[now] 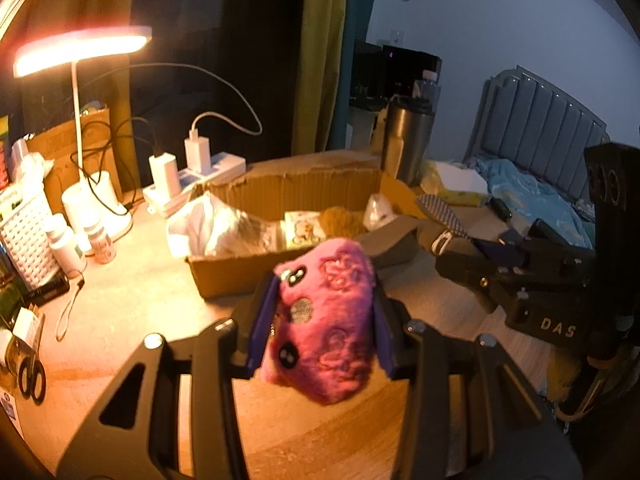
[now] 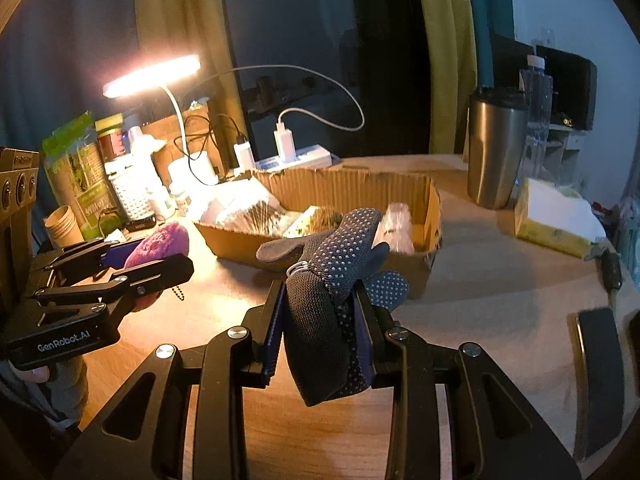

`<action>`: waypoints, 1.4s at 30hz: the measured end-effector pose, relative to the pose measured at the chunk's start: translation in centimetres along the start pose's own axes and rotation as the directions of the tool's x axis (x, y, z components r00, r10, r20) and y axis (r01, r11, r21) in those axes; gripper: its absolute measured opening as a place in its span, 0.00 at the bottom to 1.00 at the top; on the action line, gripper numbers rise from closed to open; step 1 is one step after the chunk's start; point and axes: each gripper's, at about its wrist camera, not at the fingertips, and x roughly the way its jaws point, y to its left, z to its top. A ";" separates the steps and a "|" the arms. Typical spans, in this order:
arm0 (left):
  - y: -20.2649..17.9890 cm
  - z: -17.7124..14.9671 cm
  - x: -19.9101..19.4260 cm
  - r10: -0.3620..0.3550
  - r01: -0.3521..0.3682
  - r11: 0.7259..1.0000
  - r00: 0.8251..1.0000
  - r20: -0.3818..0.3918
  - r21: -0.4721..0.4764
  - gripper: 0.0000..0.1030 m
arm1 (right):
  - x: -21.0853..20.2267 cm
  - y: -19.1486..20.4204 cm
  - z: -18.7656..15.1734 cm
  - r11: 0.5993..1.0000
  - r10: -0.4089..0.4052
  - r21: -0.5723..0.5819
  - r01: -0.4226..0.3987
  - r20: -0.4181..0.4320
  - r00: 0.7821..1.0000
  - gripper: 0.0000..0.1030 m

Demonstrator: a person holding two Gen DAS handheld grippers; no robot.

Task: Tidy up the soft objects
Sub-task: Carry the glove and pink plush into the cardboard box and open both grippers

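Above the surface's near edge, the left tongs (image 1: 320,320) clamp a pink plush pouch (image 1: 326,320) and the right tongs (image 2: 320,320) pinch dotted knit gloves (image 2: 332,280); both look light, squashy, best gripped mid-body, short of the cardboard box (image 2: 432,216).

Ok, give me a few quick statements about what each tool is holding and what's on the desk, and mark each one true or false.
1. The left tool is clamped on a pink plush toy. True.
2. The right tool is empty. False: it is shut on a dark glove with white dots.
3. The cardboard box is empty. False: it already holds several bagged and soft items.
4. The desk lamp is switched on. True.
5. The steel cup stands inside the box. False: it stands on the desk, to the right of the box in the right wrist view.
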 end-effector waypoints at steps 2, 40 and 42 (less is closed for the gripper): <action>0.1 0.5 -0.1 0.004 -0.004 1.000 1.000 0.009 0.002 0.43 | 0.0 -0.1 0.4 1.000 0.001 -0.003 -0.001 0.007 1.000 0.33; 3.0 6.6 6.3 0.048 -0.042 0.995 0.997 0.059 -0.086 0.43 | 5.2 -3.8 7.3 1.000 0.015 -0.024 -0.014 0.054 0.998 0.33; 3.1 6.5 7.2 0.040 -0.036 0.995 0.998 0.043 -0.088 0.43 | 5.9 -3.9 7.2 1.000 0.022 -0.022 -0.021 0.042 0.999 0.33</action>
